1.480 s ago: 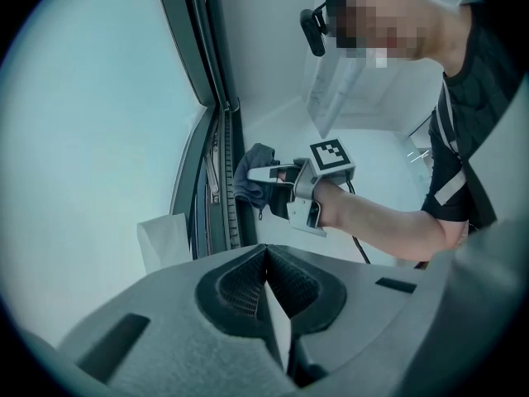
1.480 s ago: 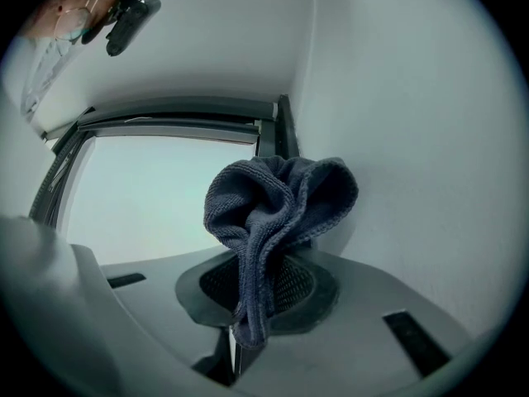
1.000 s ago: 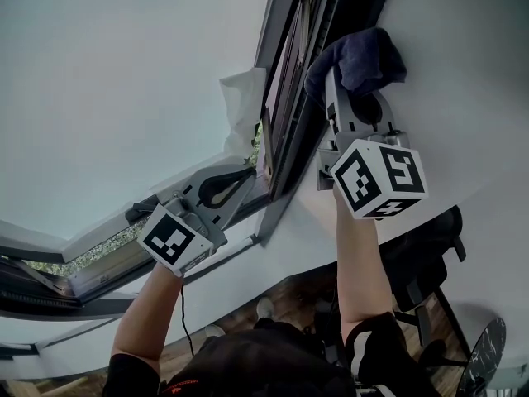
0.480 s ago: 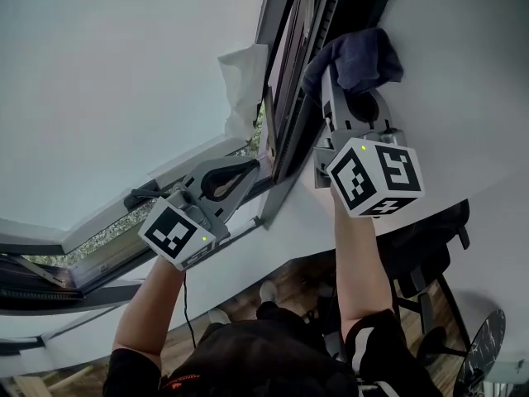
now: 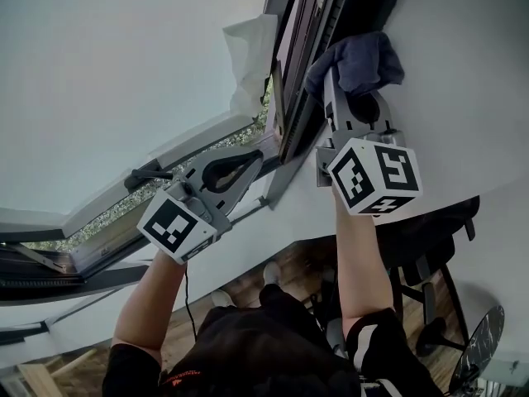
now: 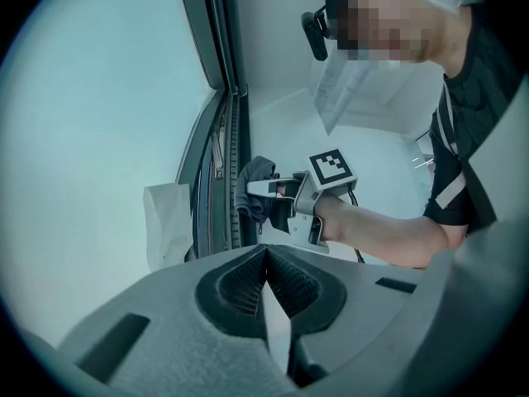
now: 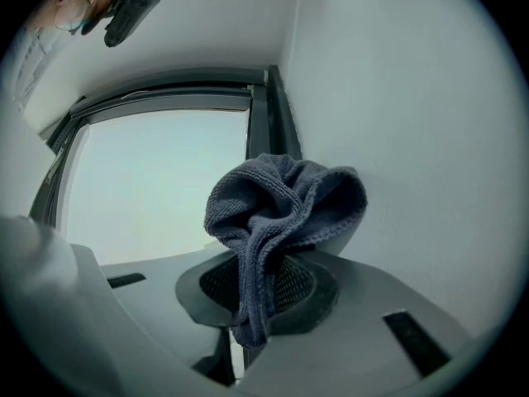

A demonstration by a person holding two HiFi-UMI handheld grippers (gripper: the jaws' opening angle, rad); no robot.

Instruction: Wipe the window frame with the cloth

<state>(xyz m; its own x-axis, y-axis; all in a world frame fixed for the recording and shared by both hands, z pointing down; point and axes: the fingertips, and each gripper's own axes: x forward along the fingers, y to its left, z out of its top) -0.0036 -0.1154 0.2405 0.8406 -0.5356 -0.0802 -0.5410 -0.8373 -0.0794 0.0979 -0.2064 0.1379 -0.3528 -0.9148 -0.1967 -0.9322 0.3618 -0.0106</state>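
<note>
Up high, cloth [image 7: 281, 209] is held beside window frame [image 5: 302, 118].
It is pinched in right tongs [image 7: 258, 292]; left tongs [image 6: 265, 259] are closed, empty.

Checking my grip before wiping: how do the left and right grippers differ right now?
The right gripper is shut on the cloth, which bunches above its jaws; the left gripper is shut on nothing. The right gripper is high by the window frame, the left gripper lower. Both are closed.

No legible words, brands or numbers anywhere. Only printed signs: black-and-white square marker patterns (coded blocks, not lettering) on the left gripper [image 5: 258, 157] cube [image 5: 173, 228] and the right gripper [image 5: 333, 81] cube [image 5: 376, 176].
</note>
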